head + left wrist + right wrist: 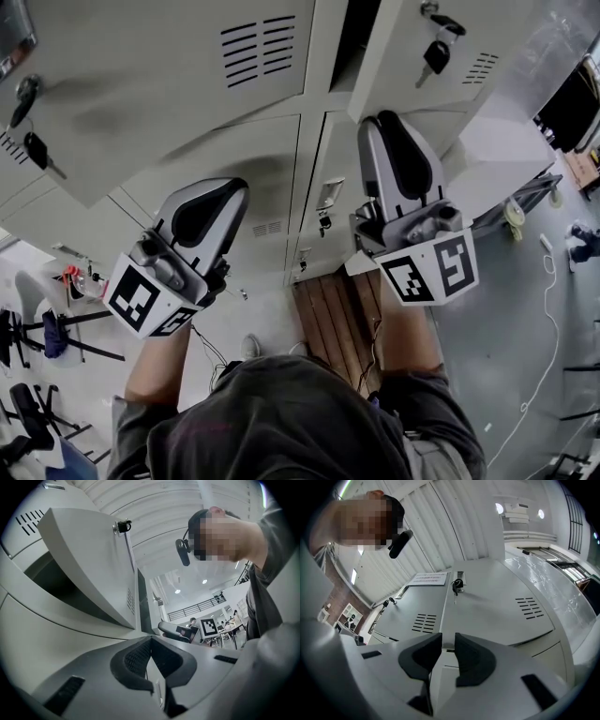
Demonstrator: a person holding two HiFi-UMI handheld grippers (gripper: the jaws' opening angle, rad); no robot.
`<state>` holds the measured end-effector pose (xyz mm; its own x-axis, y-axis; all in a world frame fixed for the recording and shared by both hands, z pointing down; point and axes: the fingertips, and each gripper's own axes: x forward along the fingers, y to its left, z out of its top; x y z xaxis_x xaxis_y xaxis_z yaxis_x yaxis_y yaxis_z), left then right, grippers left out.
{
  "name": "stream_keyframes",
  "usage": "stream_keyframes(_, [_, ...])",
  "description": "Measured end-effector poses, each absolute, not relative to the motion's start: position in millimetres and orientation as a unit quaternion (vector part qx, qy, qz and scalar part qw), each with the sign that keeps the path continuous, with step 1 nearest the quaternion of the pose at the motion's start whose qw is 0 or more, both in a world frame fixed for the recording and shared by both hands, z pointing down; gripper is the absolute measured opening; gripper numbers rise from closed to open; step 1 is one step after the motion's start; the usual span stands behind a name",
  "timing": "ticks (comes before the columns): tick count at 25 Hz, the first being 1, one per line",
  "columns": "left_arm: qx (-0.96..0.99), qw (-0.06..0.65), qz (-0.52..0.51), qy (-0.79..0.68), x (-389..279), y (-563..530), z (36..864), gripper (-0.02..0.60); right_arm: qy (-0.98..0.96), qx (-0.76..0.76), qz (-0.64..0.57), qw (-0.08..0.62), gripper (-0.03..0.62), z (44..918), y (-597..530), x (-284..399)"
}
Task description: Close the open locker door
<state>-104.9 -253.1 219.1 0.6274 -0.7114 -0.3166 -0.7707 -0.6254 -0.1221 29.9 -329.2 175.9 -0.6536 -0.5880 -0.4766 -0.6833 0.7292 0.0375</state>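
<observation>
Nearest the lens sit the tongs themselves. Left tongs [150, 641]: the pad tips meet, with nothing pinched. Right tongs [447, 641]: the pads stand slightly apart, leaving a narrow slot with nothing in it.

Locker door [403, 80]: just above and ahead of the right tongs' tips, up and to the right of the left tongs. It stands swung out from the locker bank. No view shows either tongs touching it.

Handling, as I judge it: painted sheet metal, stiff, light on its hinges, too smooth and flat to pinch. I do not grip it. I push with the tips on the bare face near the lock edge, where leverage should be greatest, clear of the key [456, 587] hanging there. It may rebound if the latch does not catch.

View differences:
- **Left gripper view:** only here do I see the dark compartment [61, 590] behind the door, and so how far the door stands out.
- **Right gripper view:** only here is the outer face shown whole, with its vent slots [529, 606].
- **Head view:** only here do both tongs appear together, with the neighbouring door [141, 94] above the left tongs and the floor [506, 309] behind the right tongs.
</observation>
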Motion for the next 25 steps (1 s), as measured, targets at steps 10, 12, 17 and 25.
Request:
stream_keyframes(10, [-0.891, 0.124, 0.117, 0.421, -109.9, -260.6, 221.6, 0.015, 0.909, -0.342, 0.093, 0.219, 0.095, 181.2, -348.6, 17.7])
stream_keyframes(12, [-0.890, 0.124, 0.117, 0.423, -111.6, -261.2, 221.9, 0.015, 0.911, -0.340, 0.091, 0.217, 0.095, 182.6, -351.4, 14.8])
stream_keyframes(17, [-0.887, 0.127, 0.116, 0.430, -116.3, -262.3, 221.3, 0.015, 0.913, -0.334, 0.088, 0.217, 0.095, 184.5, -356.6, 8.9])
stream_keyframes(25, [-0.883, 0.124, 0.114, 0.437, -119.6, -265.5, 223.8, 0.015, 0.916, -0.328, 0.083, 0.214, 0.095, 187.4, -364.1, 3.5])
